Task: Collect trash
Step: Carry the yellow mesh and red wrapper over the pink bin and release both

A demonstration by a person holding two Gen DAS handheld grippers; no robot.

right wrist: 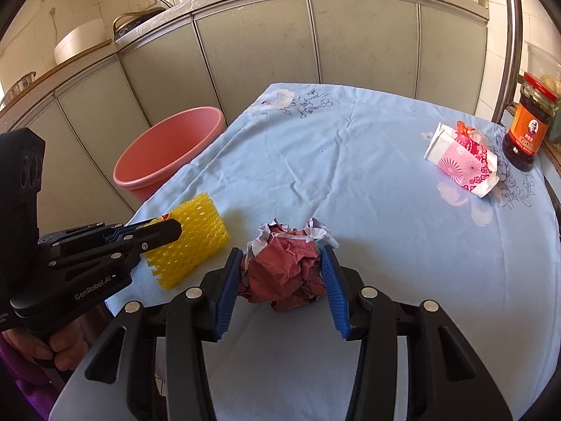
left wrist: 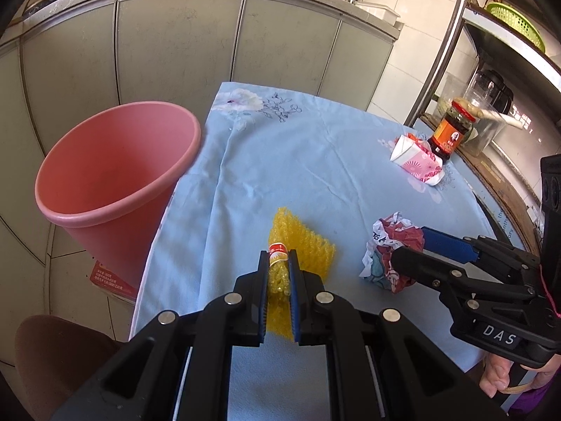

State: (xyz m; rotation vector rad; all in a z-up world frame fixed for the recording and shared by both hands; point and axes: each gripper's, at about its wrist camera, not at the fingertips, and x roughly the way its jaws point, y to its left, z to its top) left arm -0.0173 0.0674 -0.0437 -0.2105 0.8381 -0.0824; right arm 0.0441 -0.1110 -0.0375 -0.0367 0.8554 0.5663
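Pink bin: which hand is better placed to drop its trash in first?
Left. Its fingers are shut on the yellow foam net, nearest the pink bin. The right gripper grips the crumpled paper farther away.

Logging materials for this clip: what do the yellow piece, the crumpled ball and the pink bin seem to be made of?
Yellow piece: soft foam netting, matte, going by its open mesh cells; probably fruit padding. Crumpled ball: printed paper, red with white torn edges and sharp creases. Pink bin: smooth moulded plastic, judging by its rolled rim and slight sheen.
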